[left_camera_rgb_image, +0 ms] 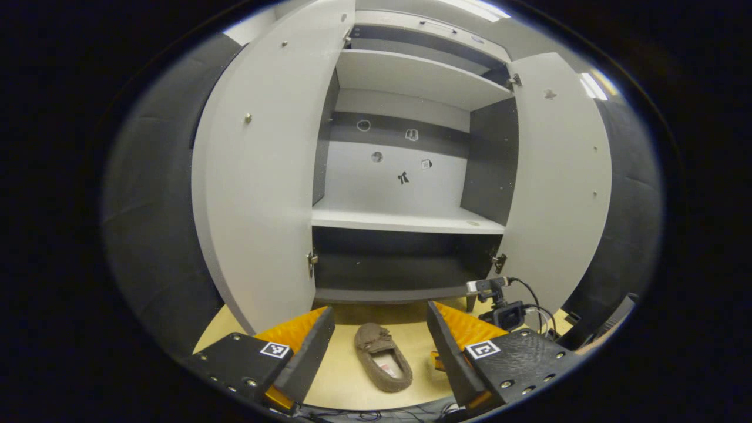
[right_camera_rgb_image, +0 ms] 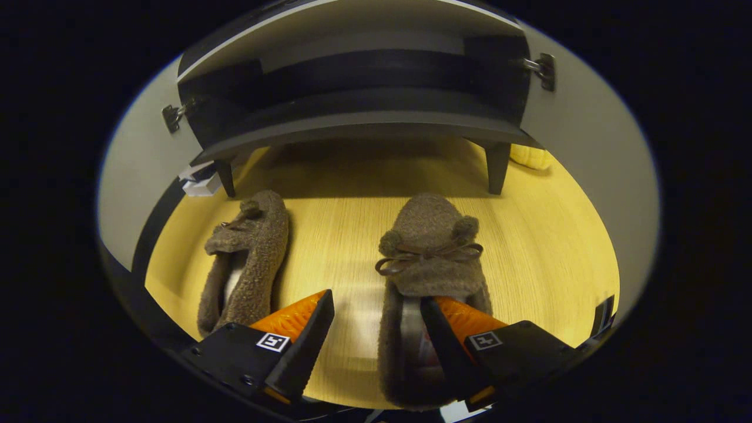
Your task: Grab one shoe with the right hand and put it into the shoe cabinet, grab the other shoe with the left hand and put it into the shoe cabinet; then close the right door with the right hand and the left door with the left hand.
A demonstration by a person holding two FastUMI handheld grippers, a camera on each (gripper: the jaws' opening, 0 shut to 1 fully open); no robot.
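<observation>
Two brown fuzzy slippers lie on the wooden floor in front of the open shoe cabinet (right_camera_rgb_image: 364,126). In the right gripper view, the slipper with a bow (right_camera_rgb_image: 429,252) lies toe toward the cabinet. My right gripper (right_camera_rgb_image: 376,302) is open and low over it, with one finger inside the slipper's opening and the other outside its left wall. The second slipper (right_camera_rgb_image: 247,258) lies to the left, apart. In the left gripper view, my left gripper (left_camera_rgb_image: 380,311) hangs open, higher and farther back, with one slipper (left_camera_rgb_image: 382,358) on the floor below it. The cabinet (left_camera_rgb_image: 405,220) has bare shelves.
Both doors stand wide open, the left door (left_camera_rgb_image: 258,176) and the right door (left_camera_rgb_image: 558,176). A dark device with cables (left_camera_rgb_image: 502,308) sits low by the right door. The cabinet stands on short legs (right_camera_rgb_image: 496,167). A white object (right_camera_rgb_image: 200,182) and a yellow object (right_camera_rgb_image: 531,155) lie beside them.
</observation>
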